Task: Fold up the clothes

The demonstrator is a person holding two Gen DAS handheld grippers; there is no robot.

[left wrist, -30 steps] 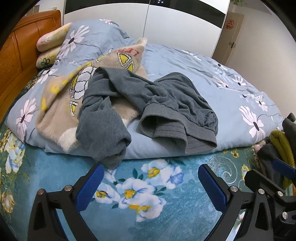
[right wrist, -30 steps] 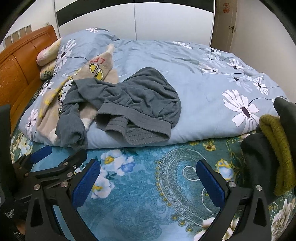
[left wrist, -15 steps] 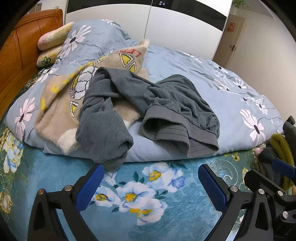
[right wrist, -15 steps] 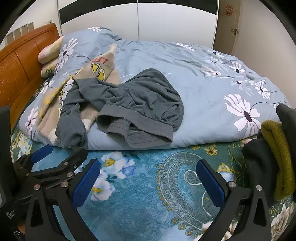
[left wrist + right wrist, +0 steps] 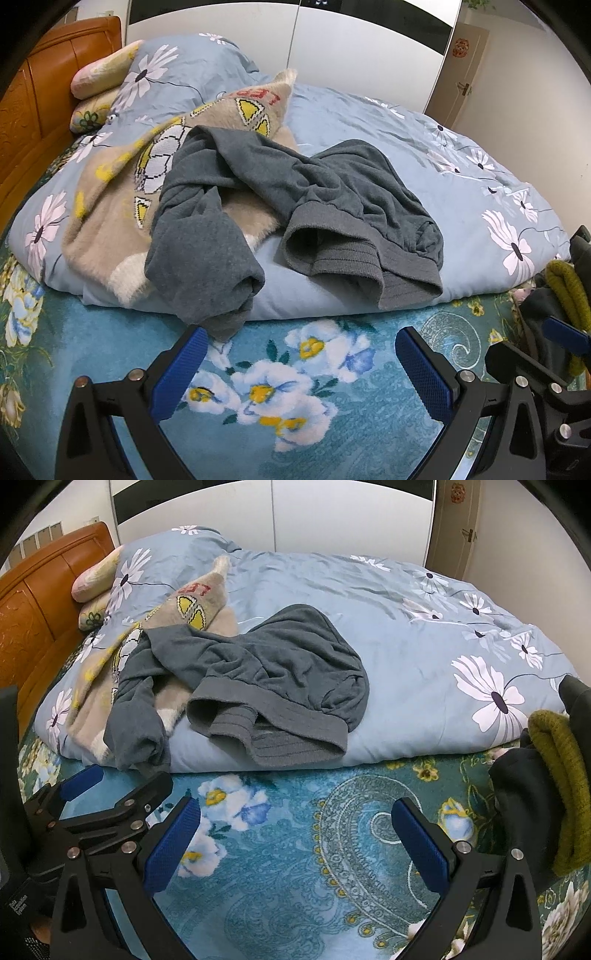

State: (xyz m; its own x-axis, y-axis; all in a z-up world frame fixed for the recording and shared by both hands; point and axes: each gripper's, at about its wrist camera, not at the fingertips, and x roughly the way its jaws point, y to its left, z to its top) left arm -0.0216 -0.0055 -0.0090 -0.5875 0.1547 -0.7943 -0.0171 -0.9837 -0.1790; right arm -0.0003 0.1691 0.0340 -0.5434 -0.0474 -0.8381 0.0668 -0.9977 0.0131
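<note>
Your left gripper is spread wide and grasps nothing, hovering over the teal floral bedsheet; its left pad sits just beside the hanging cuff of the grey sweatshirt. Your right gripper is likewise released and empty over the same sheet. The grey sweatshirt lies crumpled on the folded light-blue flowered duvet, its ribbed hem facing you and one sleeve drooping over the duvet's front edge. Under it, partly covered, lies a beige patterned sweater. At your right, a dark garment and an olive knit are piled together. Pillows rest against the wooden headboard.
</note>
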